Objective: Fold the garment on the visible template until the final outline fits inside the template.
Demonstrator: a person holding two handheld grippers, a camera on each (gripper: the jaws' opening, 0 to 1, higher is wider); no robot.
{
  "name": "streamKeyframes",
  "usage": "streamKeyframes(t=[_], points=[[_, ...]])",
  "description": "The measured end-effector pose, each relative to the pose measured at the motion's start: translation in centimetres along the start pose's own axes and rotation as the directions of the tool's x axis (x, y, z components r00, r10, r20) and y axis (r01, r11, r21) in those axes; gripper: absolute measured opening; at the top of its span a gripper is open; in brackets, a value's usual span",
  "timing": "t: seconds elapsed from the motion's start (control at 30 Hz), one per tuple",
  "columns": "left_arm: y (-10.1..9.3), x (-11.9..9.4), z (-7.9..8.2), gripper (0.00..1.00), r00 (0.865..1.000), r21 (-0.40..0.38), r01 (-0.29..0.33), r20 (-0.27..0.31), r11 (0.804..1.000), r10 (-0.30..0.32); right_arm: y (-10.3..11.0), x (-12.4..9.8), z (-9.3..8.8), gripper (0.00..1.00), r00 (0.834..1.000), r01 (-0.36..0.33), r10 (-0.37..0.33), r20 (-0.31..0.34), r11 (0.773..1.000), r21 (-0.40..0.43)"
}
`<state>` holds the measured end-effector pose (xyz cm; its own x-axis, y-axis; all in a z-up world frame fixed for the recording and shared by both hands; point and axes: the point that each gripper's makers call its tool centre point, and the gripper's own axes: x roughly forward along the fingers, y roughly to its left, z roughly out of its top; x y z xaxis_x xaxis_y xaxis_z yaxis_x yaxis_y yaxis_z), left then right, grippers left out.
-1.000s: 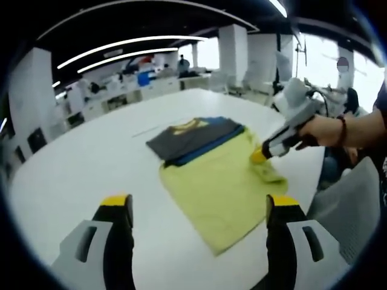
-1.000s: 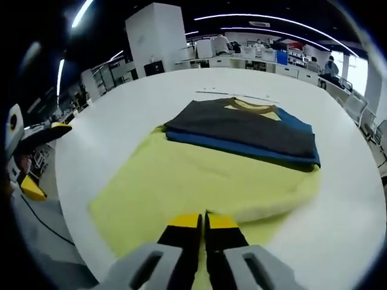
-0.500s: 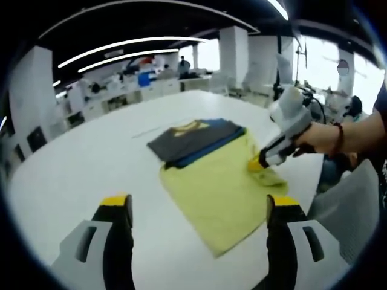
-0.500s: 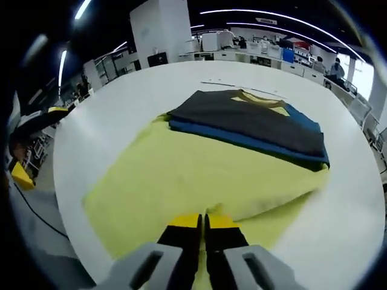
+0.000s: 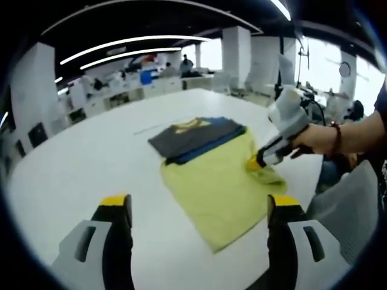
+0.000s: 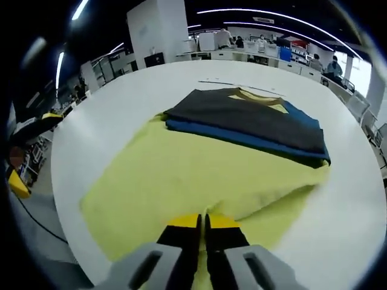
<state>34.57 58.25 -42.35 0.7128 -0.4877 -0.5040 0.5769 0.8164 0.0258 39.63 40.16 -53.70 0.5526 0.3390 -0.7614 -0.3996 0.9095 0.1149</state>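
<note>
Right now my right gripper (image 6: 202, 222) is pinched shut on the near edge of the shirt (image 6: 199, 175), which lies mid-frame on the white tabletop (image 6: 109, 115). My left gripper (image 5: 199, 208) hangs wide and empty at lower frame. I can't make out the template, so a one-sided pull could drag the whole shirt askew, or bunch the fold.

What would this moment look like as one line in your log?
right gripper: shut on yellow garment edge | left gripper: open, above table | folded dark stack on garment
</note>
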Motion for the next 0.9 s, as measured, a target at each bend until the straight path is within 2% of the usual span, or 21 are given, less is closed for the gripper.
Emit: streamKeyframes(t=[0.17, 0.27, 0.37, 0.43, 0.53, 0.63, 0.8, 0.9], points=[[0.1, 0.0, 0.1, 0.95, 1.000, 0.014, -0.003, -0.007, 1.000, 0.004, 0.1, 0.1, 0.1, 0.00, 1.000, 0.000, 0.000, -0.001, 1.000, -0.004], [0.1, 0.0, 0.3, 0.95, 1.000, 0.008, -0.001, -0.001, 1.000, 0.001, 0.7, 0.1, 0.1, 0.06, 0.999, -0.032, 0.033, -0.005, 0.999, 0.002], [-0.1, 0.0, 0.4, 0.94, 1.000, 0.007, 0.005, -0.002, 1.000, -0.005, 1.4, -0.2, 0.5, 0.18, 0.997, -0.081, 0.080, 0.011, 0.995, 0.056], [-0.2, 0.0, 0.5, 0.95, 1.000, 0.015, 0.011, -0.001, 1.000, -0.011, 1.6, -0.5, 1.2, 0.30, 0.995, -0.087, 0.083, 0.056, 0.994, 0.071], [-0.2, -0.1, 0.5, 0.95, 1.000, 0.017, 0.011, 0.001, 1.000, -0.012, 1.9, -1.3, 2.0, 0.41, 0.991, -0.098, 0.091, 0.094, 0.993, 0.069], [-0.1, -0.2, 0.7, 0.95, 1.000, 0.016, 0.008, 0.005, 1.000, -0.008, 2.0, -2.2, 2.9, 0.51, 0.985, -0.117, 0.107, 0.132, 0.991, 0.068], [-0.1, -0.3, 0.7, 0.96, 1.000, 0.009, 0.002, 0.005, 1.000, -0.003, 1.7, -3.7, 3.9, 0.60, 0.976, -0.132, 0.119, 0.181, 0.989, 0.063], [-0.1, -0.3, 0.6, 0.97, 1.000, 0.003, 0.001, 0.006, 1.000, -0.001, 1.5, -4.4, 4.1, 0.70, 0.972, -0.146, 0.132, 0.193, 0.987, 0.063]])
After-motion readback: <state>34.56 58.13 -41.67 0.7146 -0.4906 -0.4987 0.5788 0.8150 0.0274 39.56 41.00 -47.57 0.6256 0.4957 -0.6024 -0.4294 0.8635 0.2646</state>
